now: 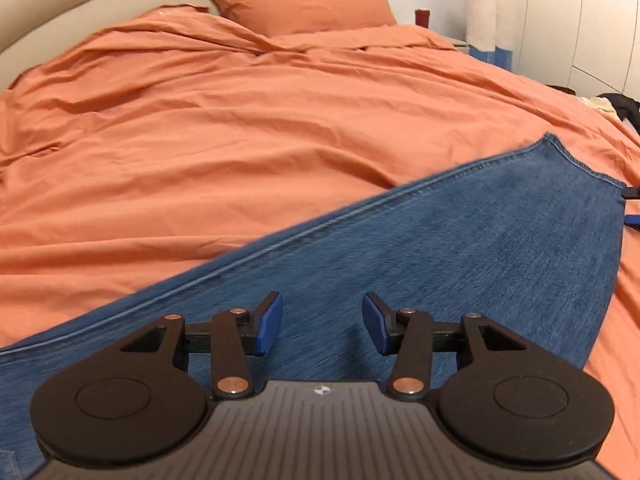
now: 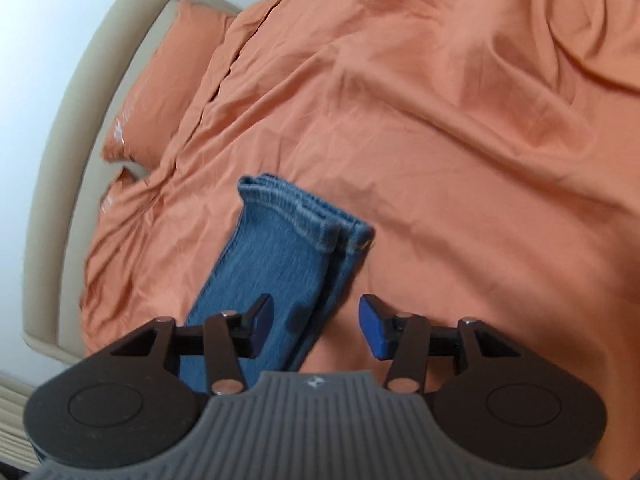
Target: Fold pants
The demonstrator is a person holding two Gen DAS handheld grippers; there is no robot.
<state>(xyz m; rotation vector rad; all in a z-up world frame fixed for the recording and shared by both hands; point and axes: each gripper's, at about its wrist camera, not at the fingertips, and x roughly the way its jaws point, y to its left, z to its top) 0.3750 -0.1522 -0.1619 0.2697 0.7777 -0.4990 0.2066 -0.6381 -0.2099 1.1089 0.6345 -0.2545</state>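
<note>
Blue denim pants [image 1: 460,248] lie flat on an orange bedspread [image 1: 240,140], running from lower left to the right edge in the left wrist view. My left gripper [image 1: 322,322] is open and empty, just above the denim. In the right wrist view the pants [image 2: 280,248] are doubled lengthwise, with the hemmed leg ends [image 2: 308,212] pointing away. My right gripper [image 2: 316,322] is open and empty, above the pants' right edge. The tips of the right gripper [image 1: 632,208] show past the pants' far end in the left wrist view.
An orange pillow [image 1: 296,0] and a beige headboard [image 2: 68,128] are at the head of the bed. Two white llama toys [image 1: 486,4] and a red cup [image 1: 422,16] stand beside the bed. Dark clothing [image 1: 624,104] lies at the right edge.
</note>
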